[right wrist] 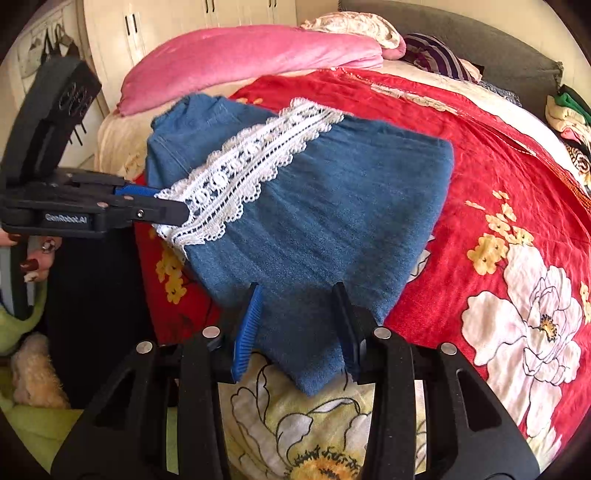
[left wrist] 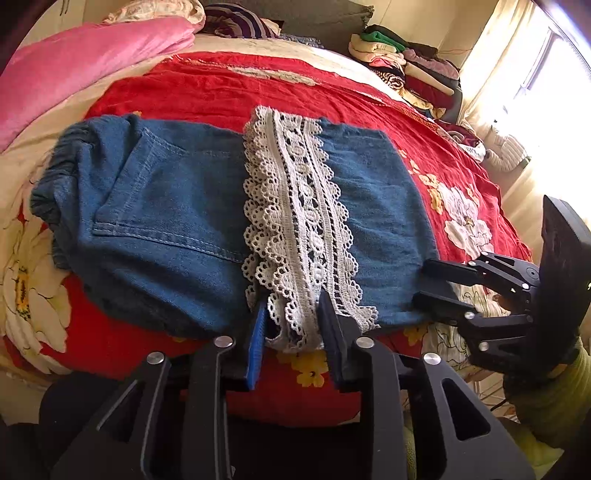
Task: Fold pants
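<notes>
Left wrist view: pants (left wrist: 166, 206) already folded on bed (left wrist: 207, 88); left gripper (left wrist: 291, 325) grasps lace hem (left wrist: 295, 206), right gripper (right wrist: 299, 325) grasps denim corner; another fold remains.

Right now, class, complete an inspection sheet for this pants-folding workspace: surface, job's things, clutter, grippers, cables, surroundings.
Surface: red floral bedspread covering a bed.
Job's things: denim pants, folded over, white lace trim across the top.
Clutter: pink blanket and clothes pile at the far side.
Grippers: left gripper straddles the lace's near end; right gripper straddles the denim's near corner; whether either pinches cannot be told.
Cables: nothing seen.
Surroundings: cream wardrobe; bright curtained window.
</notes>
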`<state>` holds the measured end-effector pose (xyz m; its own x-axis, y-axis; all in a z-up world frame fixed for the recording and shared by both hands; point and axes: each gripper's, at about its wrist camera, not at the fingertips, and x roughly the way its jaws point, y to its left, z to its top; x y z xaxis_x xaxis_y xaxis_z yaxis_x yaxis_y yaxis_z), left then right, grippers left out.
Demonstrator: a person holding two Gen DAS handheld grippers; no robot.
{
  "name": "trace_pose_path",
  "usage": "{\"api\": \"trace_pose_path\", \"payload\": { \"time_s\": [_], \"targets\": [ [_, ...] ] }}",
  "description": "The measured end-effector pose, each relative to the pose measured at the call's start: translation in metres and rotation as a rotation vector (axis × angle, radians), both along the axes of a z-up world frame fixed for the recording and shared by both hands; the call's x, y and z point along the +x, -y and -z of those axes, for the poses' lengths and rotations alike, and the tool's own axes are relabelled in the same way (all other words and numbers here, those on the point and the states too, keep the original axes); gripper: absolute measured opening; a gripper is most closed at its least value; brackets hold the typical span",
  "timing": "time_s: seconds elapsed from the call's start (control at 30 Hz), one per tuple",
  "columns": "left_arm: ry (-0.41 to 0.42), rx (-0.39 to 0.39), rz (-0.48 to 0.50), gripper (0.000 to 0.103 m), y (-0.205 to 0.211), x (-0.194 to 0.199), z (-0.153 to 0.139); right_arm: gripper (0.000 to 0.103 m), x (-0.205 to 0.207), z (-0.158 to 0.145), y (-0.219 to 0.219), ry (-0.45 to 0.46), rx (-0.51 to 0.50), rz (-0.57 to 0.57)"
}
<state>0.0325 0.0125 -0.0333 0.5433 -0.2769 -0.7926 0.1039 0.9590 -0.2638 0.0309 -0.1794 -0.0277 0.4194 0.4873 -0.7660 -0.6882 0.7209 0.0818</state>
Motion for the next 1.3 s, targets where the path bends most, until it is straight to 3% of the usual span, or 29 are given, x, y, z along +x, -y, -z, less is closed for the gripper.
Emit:
{"api": "trace_pose_path", "payload": {
  "time_s": [0.17, 0.37, 0.63, 0.67, 0.77, 1.03, 1.3],
  "targets": [
    [0.034, 0.027, -0.014, 0.038, -0.002, -0.003, -0.012, 0.036, 0.0, -0.014, 0.013, -0.001, 0.048, 0.033],
    [0.06, 0.046, -0.031, 0.05, -0.008, -0.009, -0.024, 0.053, 0.003, -0.027, 0.023, 0.009, 0.084, 0.067],
    [0.089, 0.069, -0.076, 0.078, -0.027, -0.02, -0.039, 0.078, 0.005, -0.044, 0.027, 0.021, 0.131, 0.086],
    [0.093, 0.072, -0.09, 0.087, -0.032, -0.022, -0.041, 0.08, 0.006, -0.047, 0.026, 0.023, 0.135, 0.086],
    [0.104, 0.075, -0.132, 0.094, -0.047, -0.026, -0.046, 0.082, 0.008, -0.056, 0.022, 0.032, 0.153, 0.077],
    [0.126, 0.061, -0.246, 0.098, -0.091, -0.038, -0.057, 0.09, 0.017, -0.08, -0.004, 0.073, 0.169, 0.033],
    [0.073, 0.008, -0.328, 0.098, -0.122, -0.035, -0.042, 0.092, 0.044, -0.099, -0.055, 0.104, 0.159, -0.067]
  ]
}}
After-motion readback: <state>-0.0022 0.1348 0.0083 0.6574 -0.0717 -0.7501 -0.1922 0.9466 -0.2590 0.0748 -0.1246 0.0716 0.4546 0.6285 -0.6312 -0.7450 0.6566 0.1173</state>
